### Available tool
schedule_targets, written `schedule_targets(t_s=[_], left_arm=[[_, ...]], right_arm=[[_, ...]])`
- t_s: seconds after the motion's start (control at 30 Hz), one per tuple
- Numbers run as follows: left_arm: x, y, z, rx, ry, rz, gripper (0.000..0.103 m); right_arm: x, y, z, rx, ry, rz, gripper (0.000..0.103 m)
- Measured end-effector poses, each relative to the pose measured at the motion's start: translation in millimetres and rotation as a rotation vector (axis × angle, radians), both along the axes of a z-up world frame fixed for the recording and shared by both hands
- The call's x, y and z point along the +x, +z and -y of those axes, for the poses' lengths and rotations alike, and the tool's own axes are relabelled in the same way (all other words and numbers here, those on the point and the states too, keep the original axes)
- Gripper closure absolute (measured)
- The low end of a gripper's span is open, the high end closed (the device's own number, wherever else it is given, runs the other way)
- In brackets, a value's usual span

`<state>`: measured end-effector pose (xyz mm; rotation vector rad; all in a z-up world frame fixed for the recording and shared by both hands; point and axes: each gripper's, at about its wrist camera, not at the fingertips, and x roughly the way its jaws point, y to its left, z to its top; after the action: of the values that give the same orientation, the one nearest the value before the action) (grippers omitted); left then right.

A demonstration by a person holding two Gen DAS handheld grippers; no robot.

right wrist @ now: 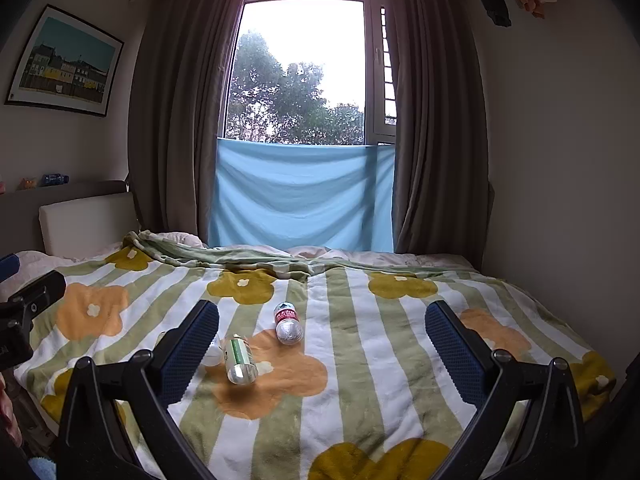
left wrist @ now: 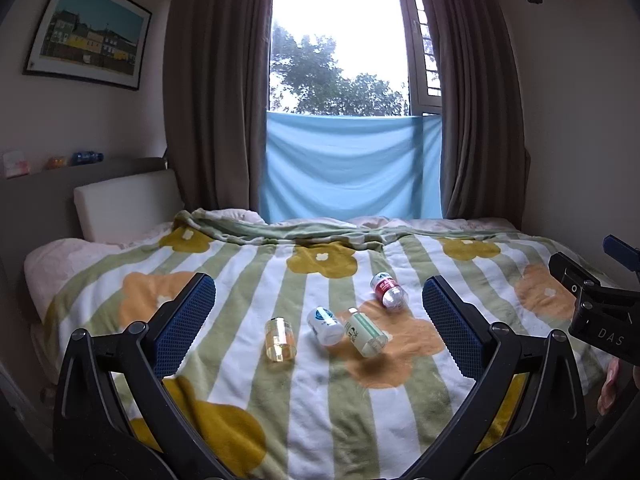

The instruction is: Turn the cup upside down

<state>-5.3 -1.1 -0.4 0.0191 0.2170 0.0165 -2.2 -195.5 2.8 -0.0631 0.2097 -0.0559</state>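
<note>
Two grippers, left (left wrist: 319, 322) and right (right wrist: 322, 338), hover wide open over mid-bed (left wrist: 256, 400), empty; cup (left wrist: 280, 339) upright, awaiting grasp.

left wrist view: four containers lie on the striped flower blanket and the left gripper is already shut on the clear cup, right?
Not quite. The four containers do lie on the blanket, but the left gripper is open, jaws spread wide and holding nothing. The clear cup lies apart from it on the blanket. The left wrist view shows this.
</note>
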Motion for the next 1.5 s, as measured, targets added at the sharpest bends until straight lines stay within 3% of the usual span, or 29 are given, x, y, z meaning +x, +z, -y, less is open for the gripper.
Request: schedule_targets(t_s=[0.47, 1.5], left_arm=[[-3.6, 2.1, -8.1, -0.038, -0.024, 0.003, 0.000], [-3.2, 0.0, -5.2, -0.025, -0.010, -0.004, 0.000]], right_arm=[[0.0, 1.5, -1.9, -0.003, -0.001, 0.002, 0.000], [-0.8, -0.7, -2.9, -0.004, -0.002, 0.004, 0.000]])
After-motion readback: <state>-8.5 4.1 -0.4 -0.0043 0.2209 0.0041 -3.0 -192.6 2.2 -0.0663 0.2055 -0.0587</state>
